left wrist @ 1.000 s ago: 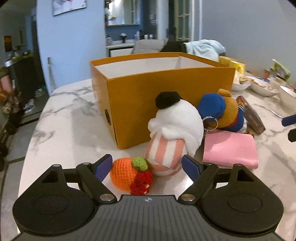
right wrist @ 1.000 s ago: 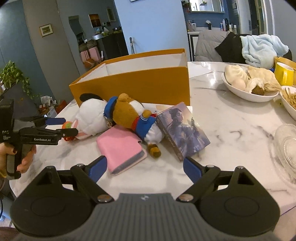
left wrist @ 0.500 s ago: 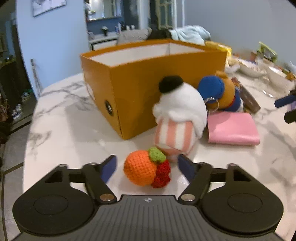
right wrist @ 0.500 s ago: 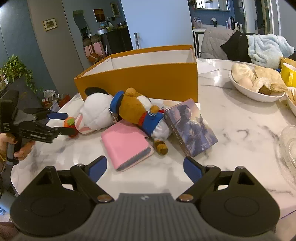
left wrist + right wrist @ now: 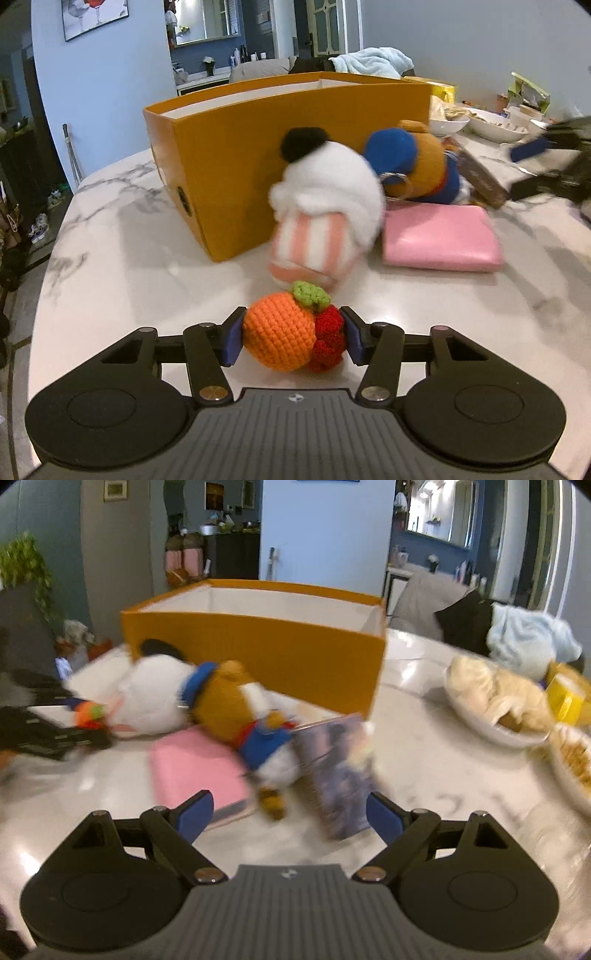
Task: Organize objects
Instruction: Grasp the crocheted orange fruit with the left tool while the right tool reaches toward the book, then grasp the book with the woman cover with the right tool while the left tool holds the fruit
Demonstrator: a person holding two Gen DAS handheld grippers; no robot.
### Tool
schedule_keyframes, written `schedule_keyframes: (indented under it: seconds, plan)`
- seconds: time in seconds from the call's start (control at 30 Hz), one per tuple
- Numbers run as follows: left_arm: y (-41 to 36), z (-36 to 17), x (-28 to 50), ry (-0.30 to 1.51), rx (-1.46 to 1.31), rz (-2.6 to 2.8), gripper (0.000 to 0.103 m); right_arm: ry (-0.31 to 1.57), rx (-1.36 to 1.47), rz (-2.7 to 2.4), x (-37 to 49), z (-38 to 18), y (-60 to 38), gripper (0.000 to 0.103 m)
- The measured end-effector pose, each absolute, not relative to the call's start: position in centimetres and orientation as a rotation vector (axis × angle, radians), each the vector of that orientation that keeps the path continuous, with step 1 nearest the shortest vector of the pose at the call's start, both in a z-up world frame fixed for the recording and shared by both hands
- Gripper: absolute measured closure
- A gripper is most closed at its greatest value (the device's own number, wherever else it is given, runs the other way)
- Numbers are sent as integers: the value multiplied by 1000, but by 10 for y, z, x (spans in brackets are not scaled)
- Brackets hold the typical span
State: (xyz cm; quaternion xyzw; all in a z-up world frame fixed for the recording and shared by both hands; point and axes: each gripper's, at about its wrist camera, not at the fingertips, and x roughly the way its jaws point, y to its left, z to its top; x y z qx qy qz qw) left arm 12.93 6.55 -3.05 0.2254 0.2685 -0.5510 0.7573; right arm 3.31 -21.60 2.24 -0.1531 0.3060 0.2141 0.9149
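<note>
My left gripper (image 5: 291, 339) has its jaws closing on a crocheted orange (image 5: 280, 338) with a green leaf and red berries; both blue pads press its sides just above the marble table (image 5: 122, 266). Behind it lie a white plush with pink stripes (image 5: 325, 206), a brown bear in blue (image 5: 413, 162) and a pink wallet (image 5: 439, 236), all beside the open orange box (image 5: 258, 155). My right gripper (image 5: 290, 812) is open and low over the table. The bear's foot (image 5: 273, 805) and a book (image 5: 336, 771) lie just past its fingers, untouched.
A white bowl of food (image 5: 495, 709), a yellow mug (image 5: 565, 698) and another dish (image 5: 576, 768) crowd the right side of the table. A chair with a light blue towel (image 5: 532, 642) stands behind. The table's edge curves round at the left (image 5: 48, 280).
The left jaws went from wide open to closed on the crocheted orange, which now sits between the pads. The right gripper rolled and shifted closer to the bear and book, staying open.
</note>
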Motion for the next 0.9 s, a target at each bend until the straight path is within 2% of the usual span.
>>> schedule_keyframes:
  seconds: [0.37,0.5,0.77,0.83,0.9]
  plan:
    - [72,-32,84,606,388,-1166,41,661,-305,485,97,-10,-235,17]
    - [71,-34,81,615,365,-1142,40,685,-255,487,104,-16,-242,32]
    - [66,-36,74,598,342,-1071,39,701,-185,440,81,-17,-240,32]
    - [64,-36,72,604,334,-1058,35,693,-173,447,74,-18,-237,32]
    - [60,-36,70,608,338,-1057,23,679,-184,449,71,-19,-234,31]
